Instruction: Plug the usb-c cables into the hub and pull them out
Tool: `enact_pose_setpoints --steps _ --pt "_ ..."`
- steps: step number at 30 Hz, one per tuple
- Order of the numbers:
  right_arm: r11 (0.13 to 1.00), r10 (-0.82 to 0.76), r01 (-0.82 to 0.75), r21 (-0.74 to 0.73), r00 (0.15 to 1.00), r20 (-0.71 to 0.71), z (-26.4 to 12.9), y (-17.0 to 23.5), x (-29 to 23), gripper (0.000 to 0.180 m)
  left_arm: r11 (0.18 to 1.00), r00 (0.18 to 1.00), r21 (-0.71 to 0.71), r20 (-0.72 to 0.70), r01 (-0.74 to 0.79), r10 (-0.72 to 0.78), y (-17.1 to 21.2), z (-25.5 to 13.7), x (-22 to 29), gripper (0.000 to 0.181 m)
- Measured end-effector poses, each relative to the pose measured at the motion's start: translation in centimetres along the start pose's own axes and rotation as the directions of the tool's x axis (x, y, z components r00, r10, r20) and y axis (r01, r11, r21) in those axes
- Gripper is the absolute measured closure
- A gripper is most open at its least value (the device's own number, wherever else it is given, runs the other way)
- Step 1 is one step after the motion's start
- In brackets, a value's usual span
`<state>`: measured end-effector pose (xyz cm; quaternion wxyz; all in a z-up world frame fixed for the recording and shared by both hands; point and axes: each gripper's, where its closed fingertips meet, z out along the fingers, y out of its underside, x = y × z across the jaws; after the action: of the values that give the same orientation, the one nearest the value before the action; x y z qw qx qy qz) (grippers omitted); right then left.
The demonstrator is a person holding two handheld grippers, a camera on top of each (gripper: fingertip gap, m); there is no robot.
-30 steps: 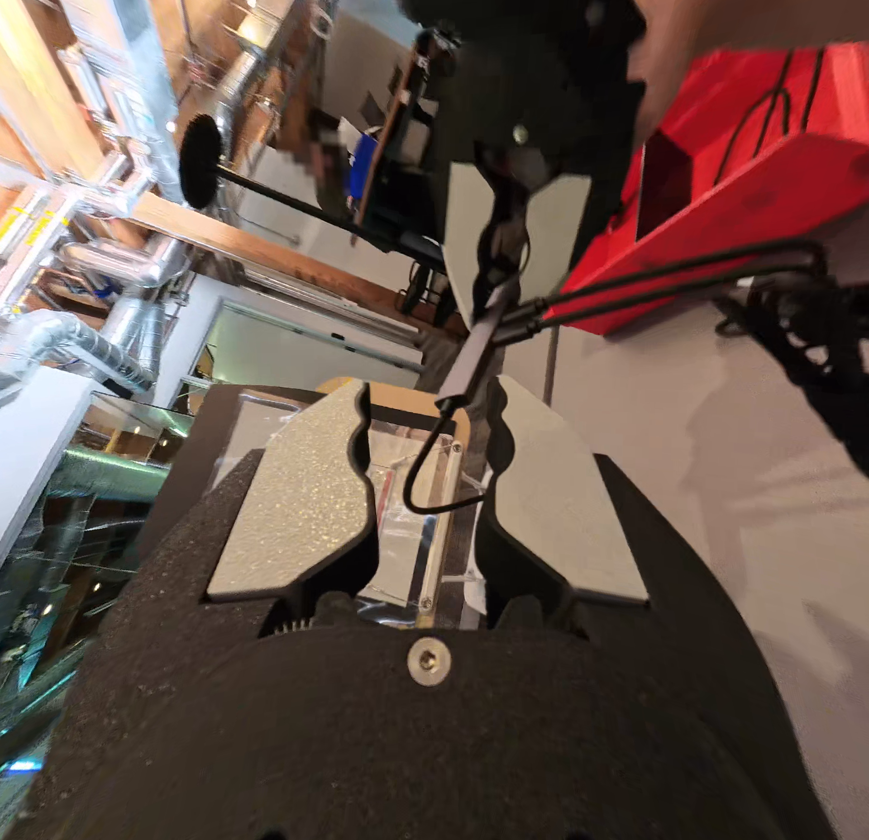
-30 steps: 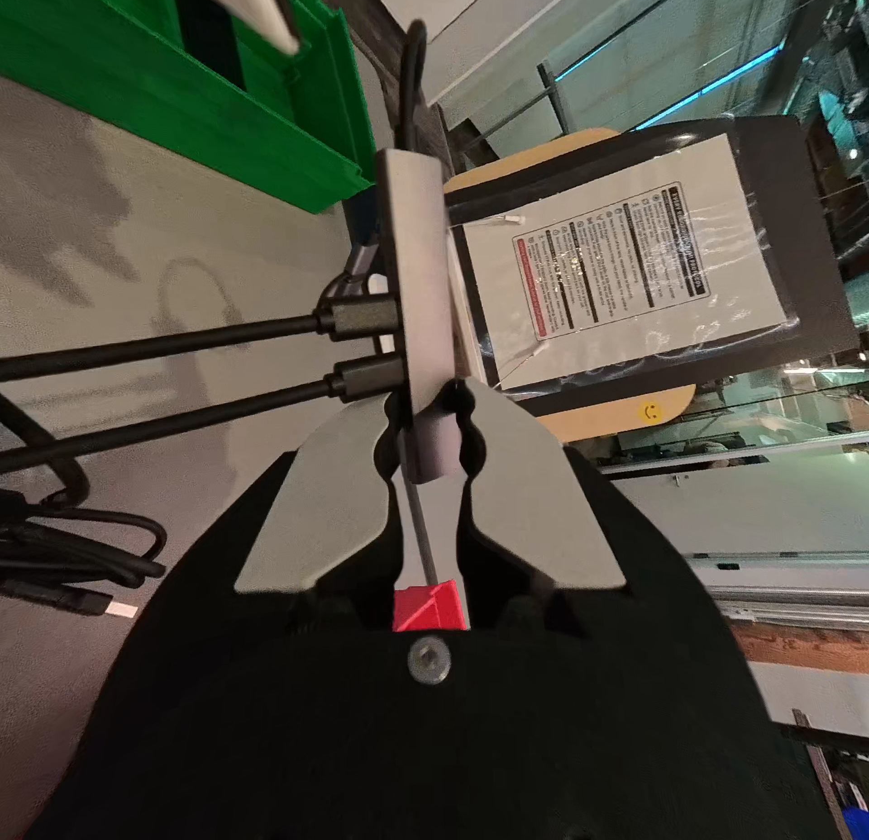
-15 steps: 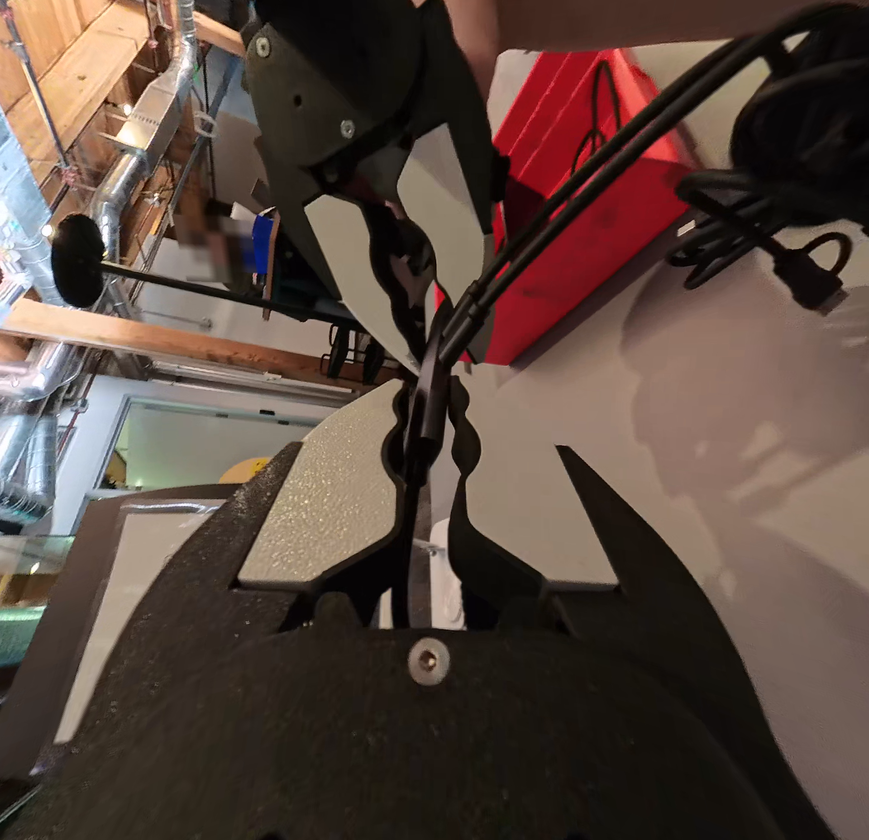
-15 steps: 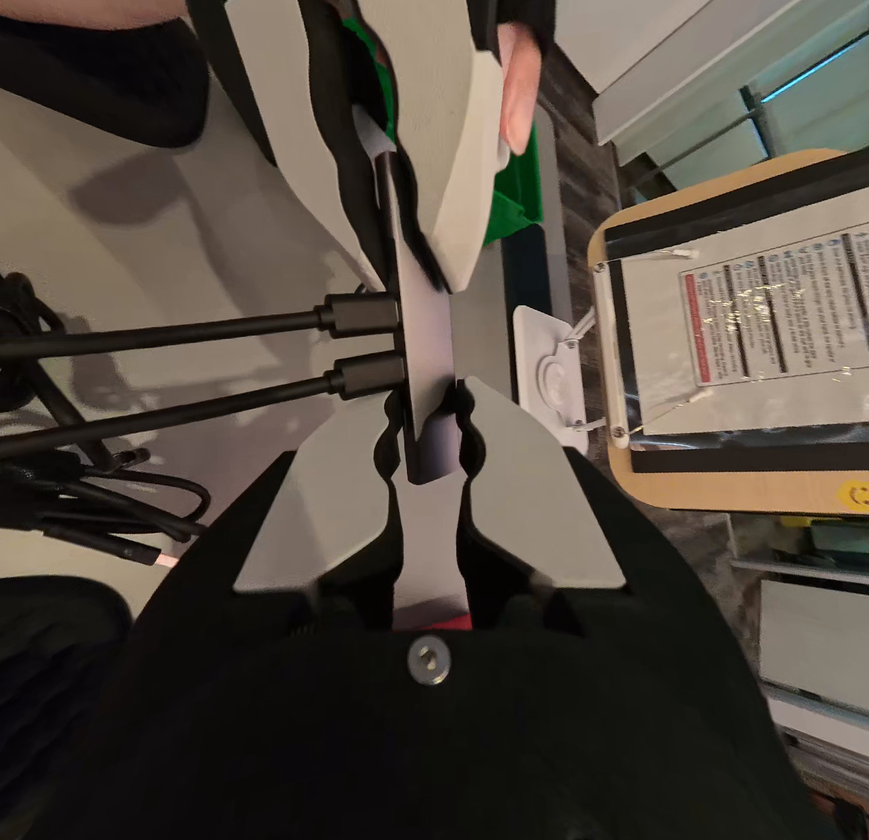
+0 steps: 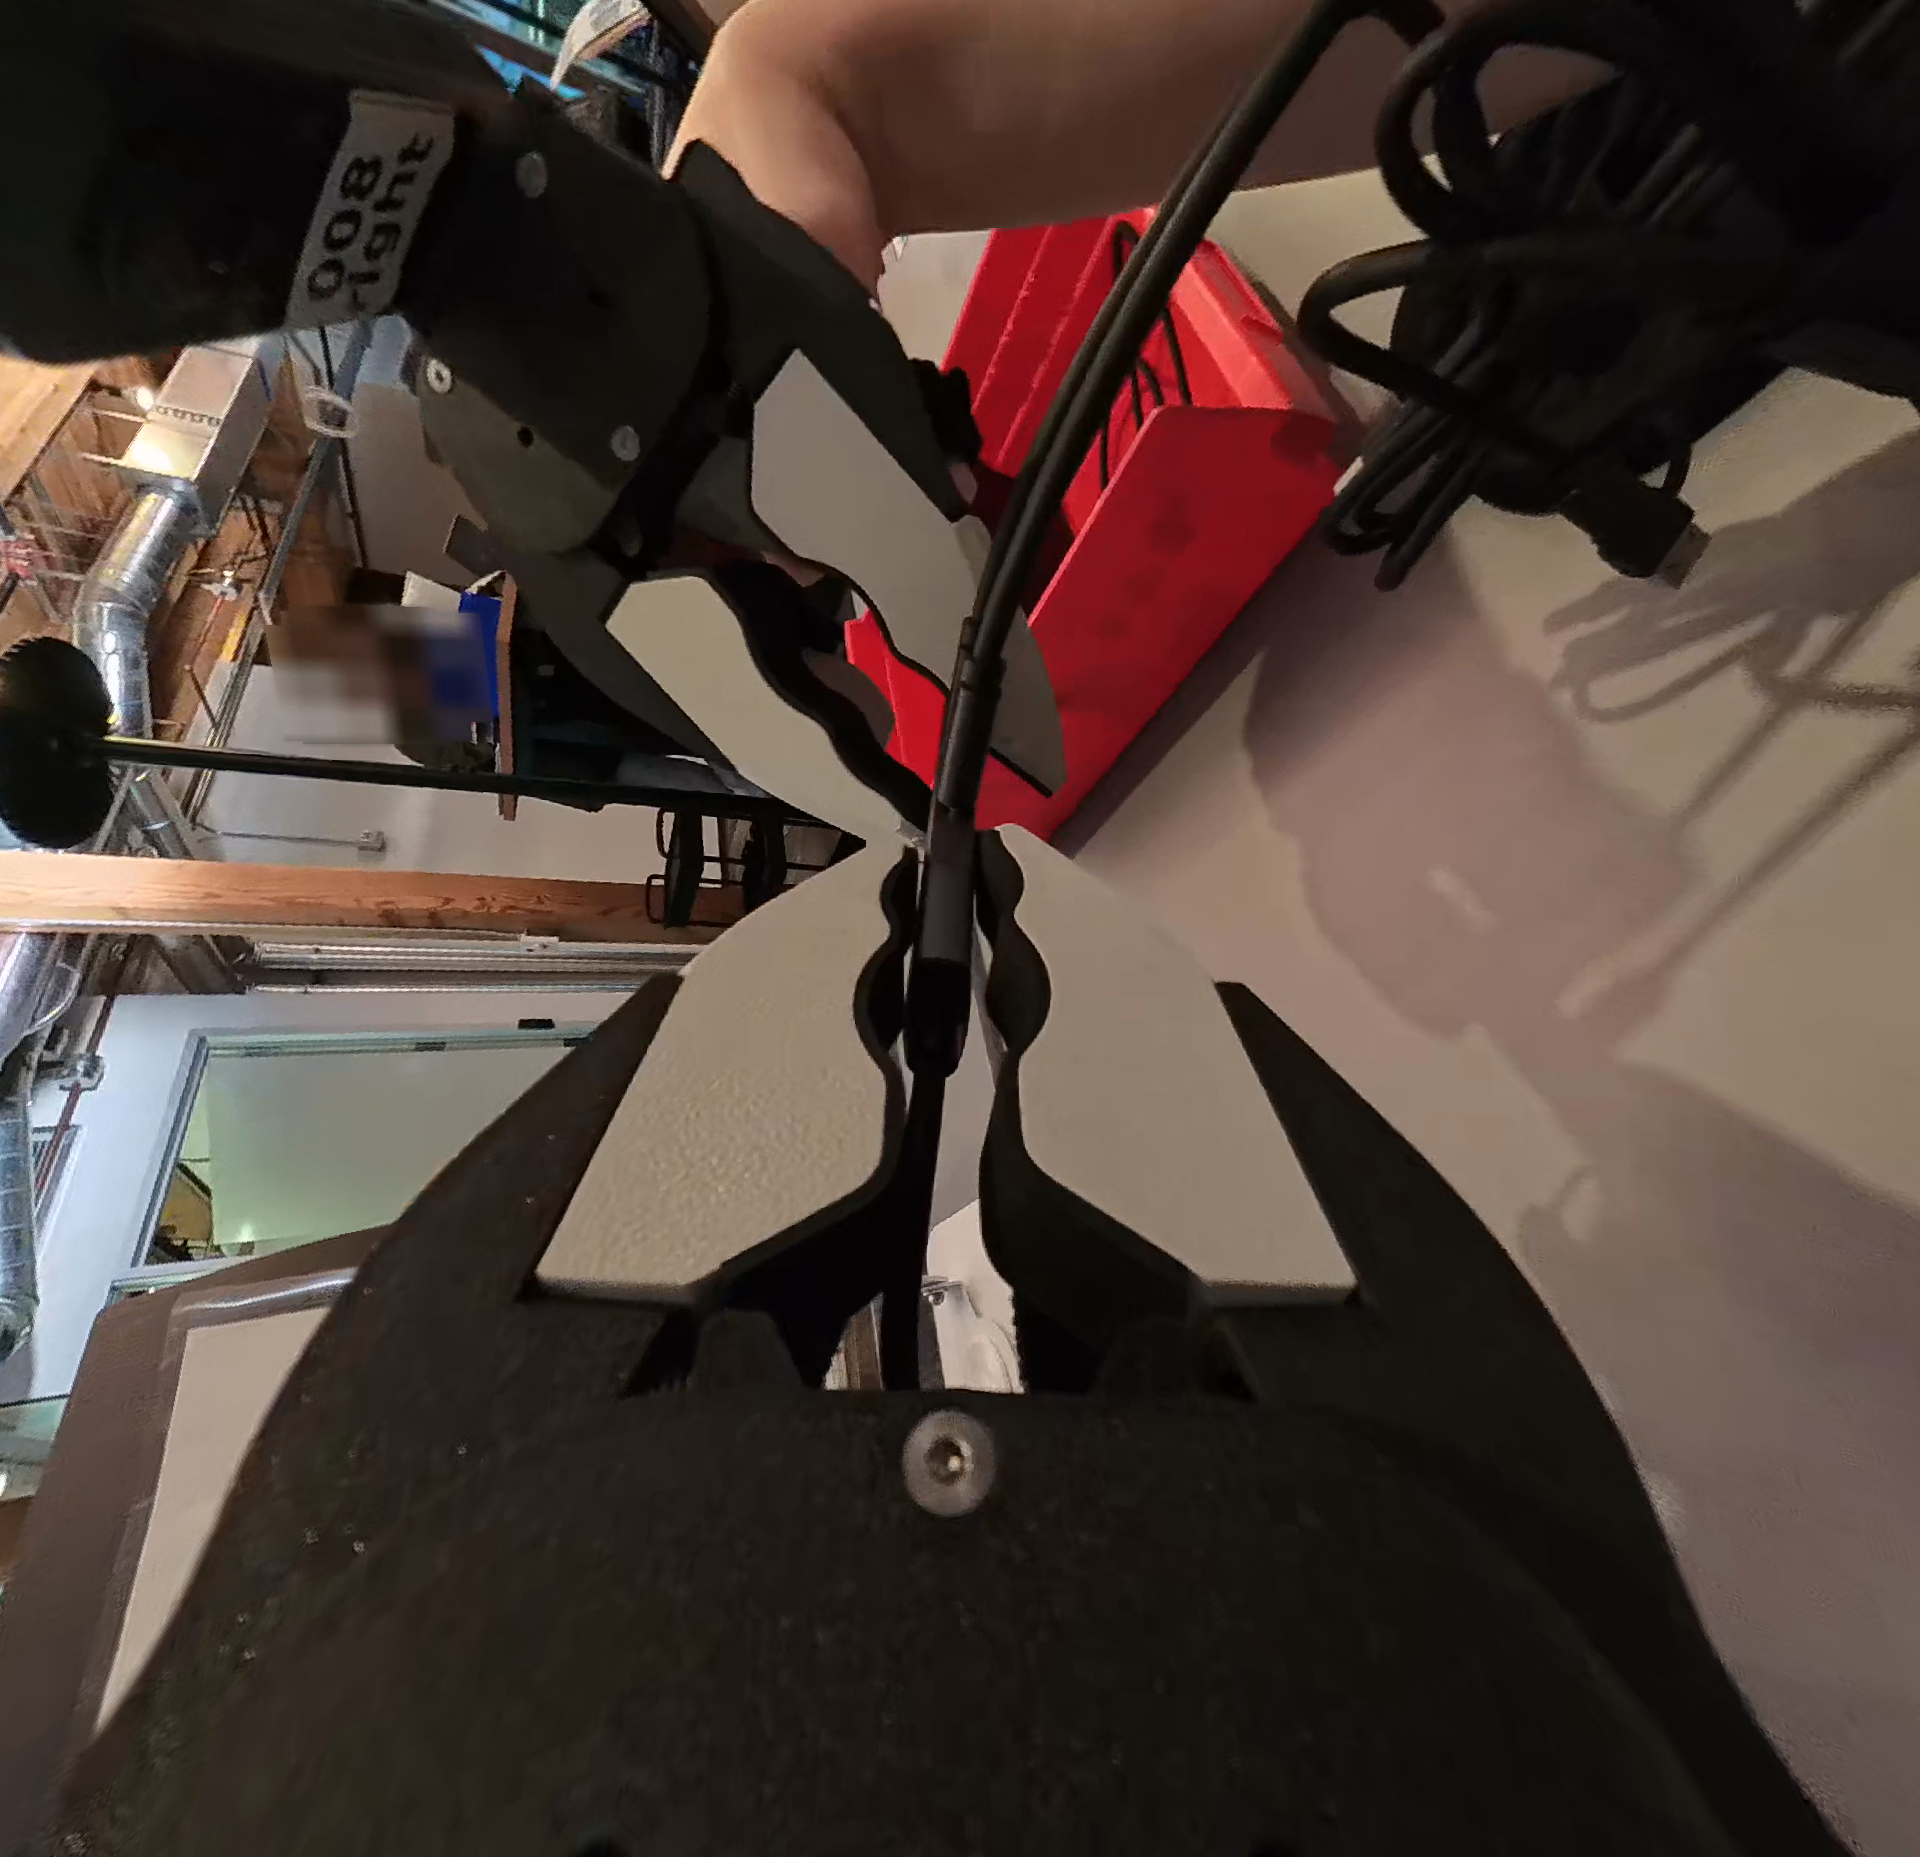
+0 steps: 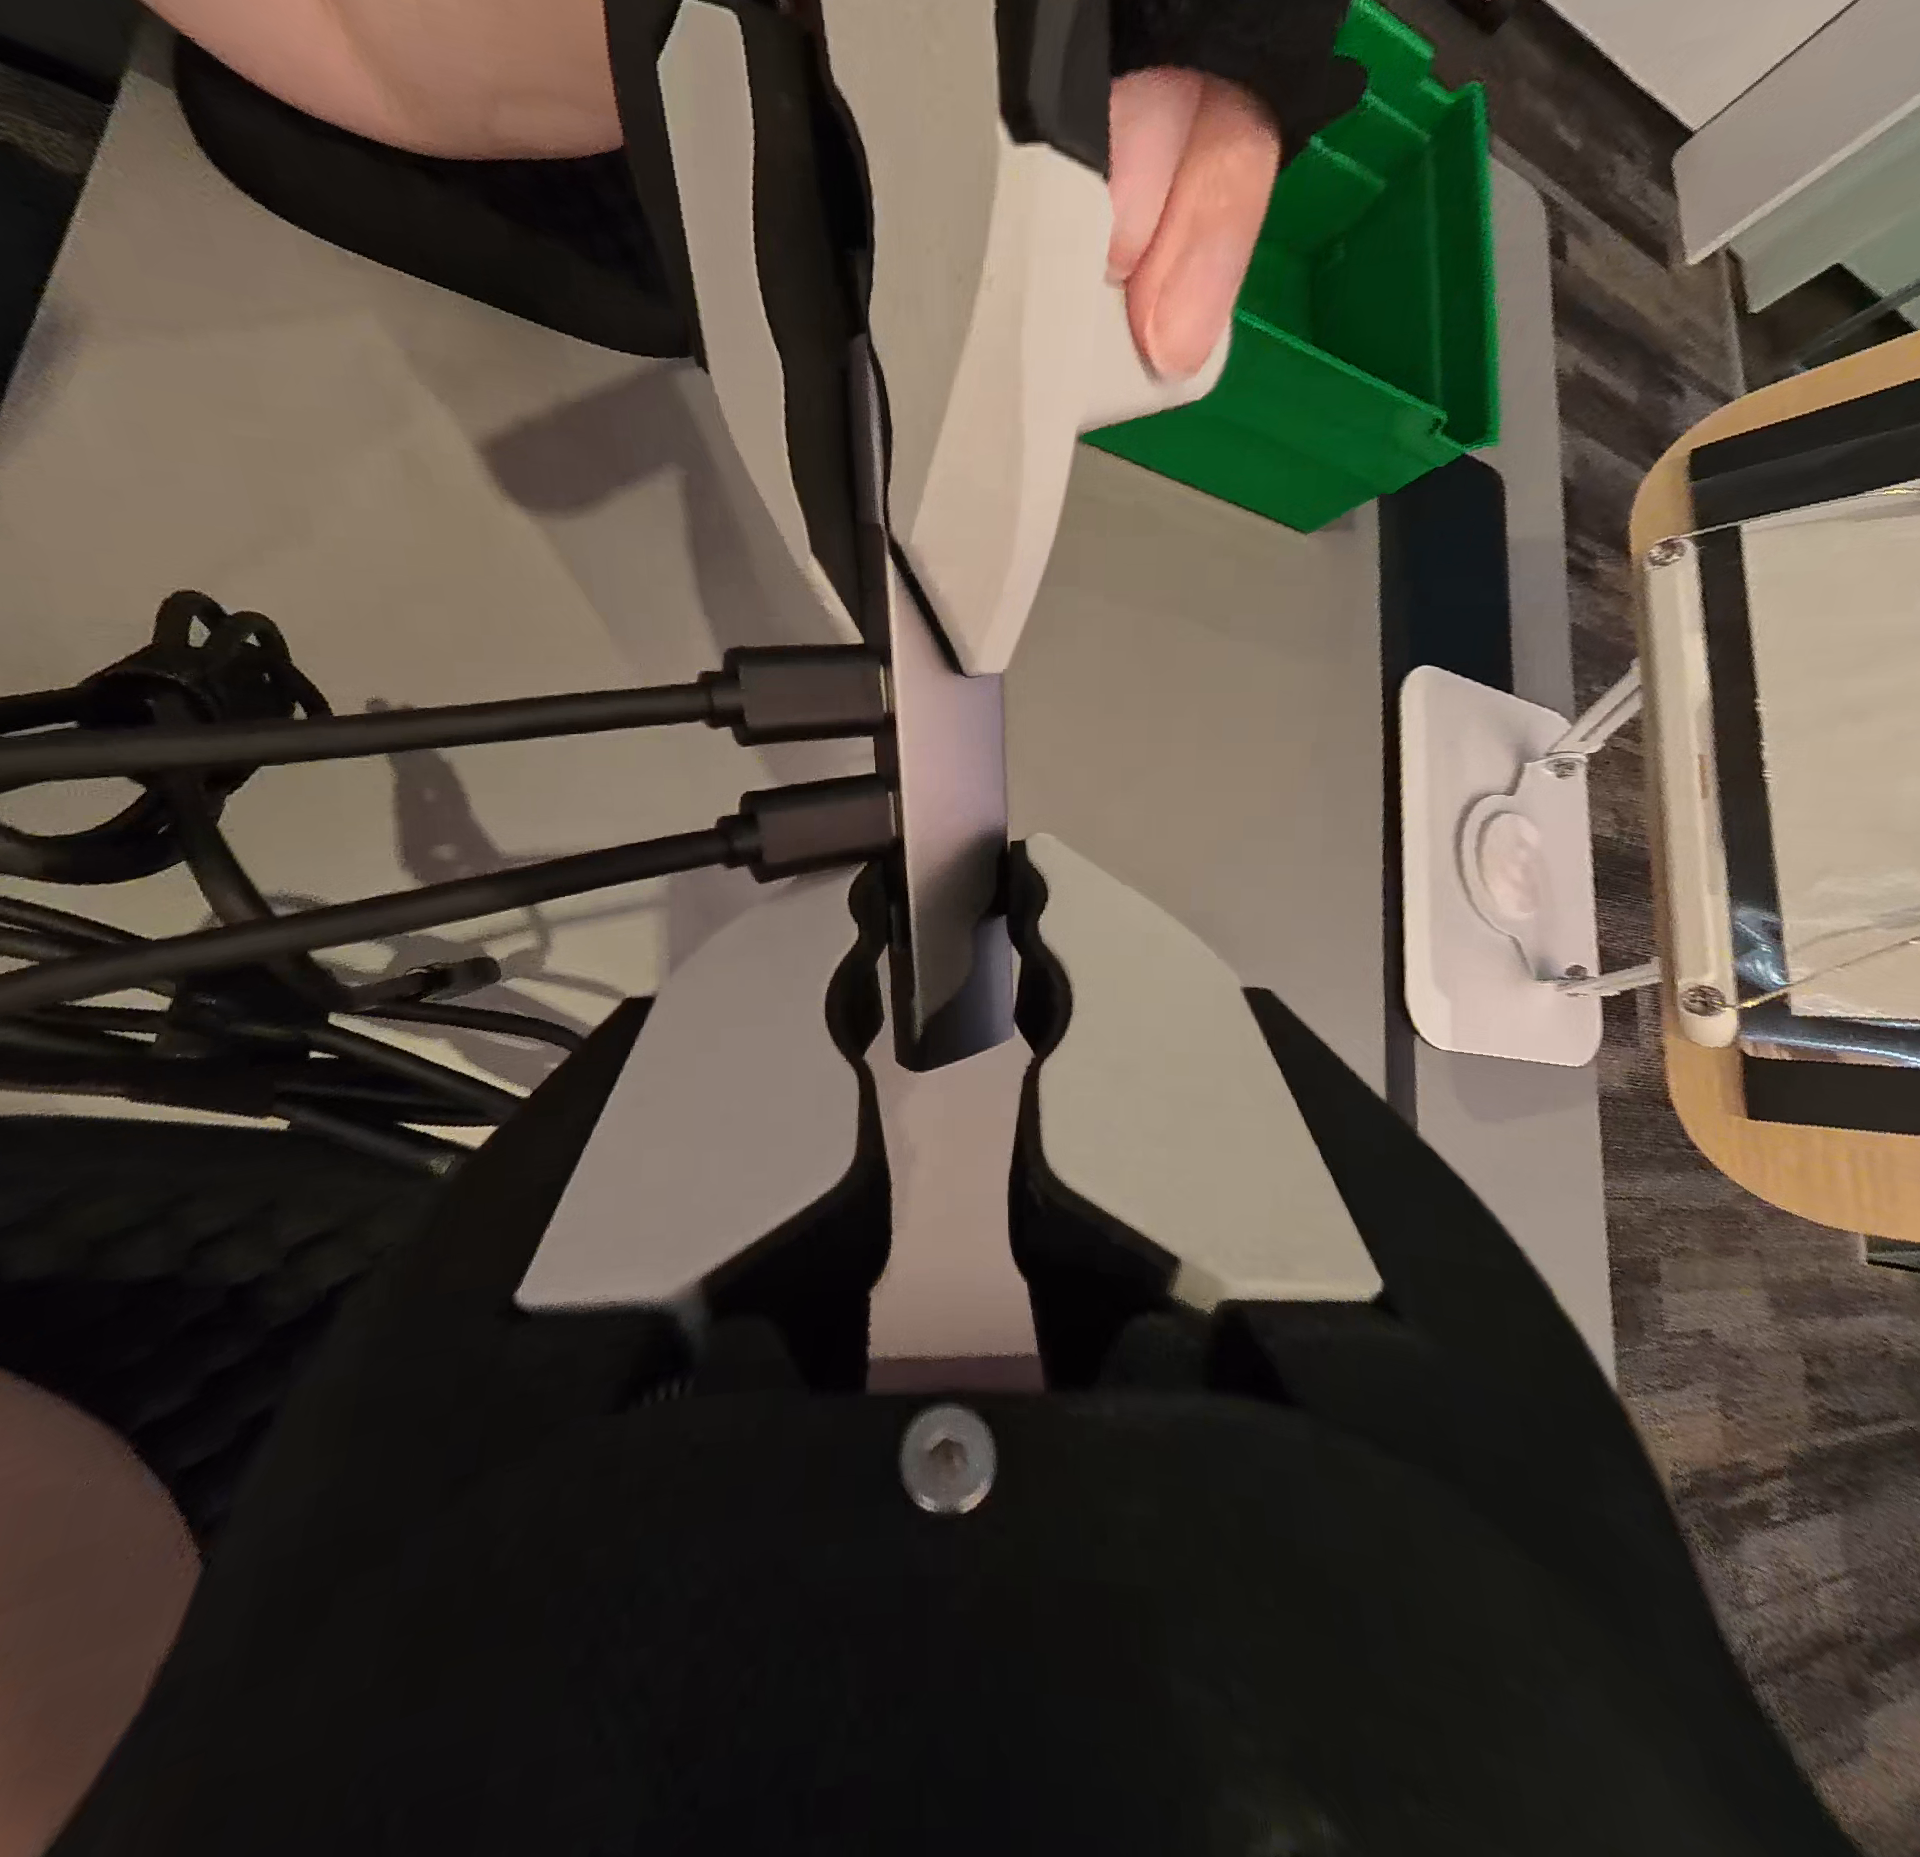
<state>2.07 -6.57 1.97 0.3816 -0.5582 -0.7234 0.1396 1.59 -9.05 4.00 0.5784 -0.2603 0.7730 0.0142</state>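
Left gripper (image 5: 940, 903) has closed in and now clamps the hub (image 6: 951, 872) opposite the right gripper (image 6: 945, 934), held above the tabletop (image 6: 1195, 664); both cables (image 6: 800, 695) plugged — handover's ready.

Pale grey tabletop (image 6: 1195, 602), matte, crossed by soft shadows. Green bin (image 6: 1361, 353) resting near its far edge; red bin (image 5: 1132, 560) at another side, black leads inside. Tangled heap of black cables (image 6: 177, 924) lying on the surface, loose plug ends sticking out.
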Motion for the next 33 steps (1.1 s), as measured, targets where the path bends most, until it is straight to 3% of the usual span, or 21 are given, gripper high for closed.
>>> enact_pose_setpoints --steps 10,25,33 --pt "0.999 0.014 -0.02 0.038 0.988 0.155 -0.2 -0.4 -2.4 0.157 0.999 0.996 0.017 -0.079 -0.044 0.045 -1.6 -0.3 1.2 0.171" --pt "0.997 0.065 -0.069 0.026 0.989 0.129 0.1 1.0 -1.1 0.157 0.992 0.998 -0.125 -0.06 -0.032 0.025 1.0 1.0 1.2 0.165" --pt "0.998 0.051 -0.056 0.034 0.989 0.136 -0.2 0.7 -1.4 0.157 0.992 0.998 -0.121 -0.055 -0.037 0.03 0.8 1.5 1.3 0.17"
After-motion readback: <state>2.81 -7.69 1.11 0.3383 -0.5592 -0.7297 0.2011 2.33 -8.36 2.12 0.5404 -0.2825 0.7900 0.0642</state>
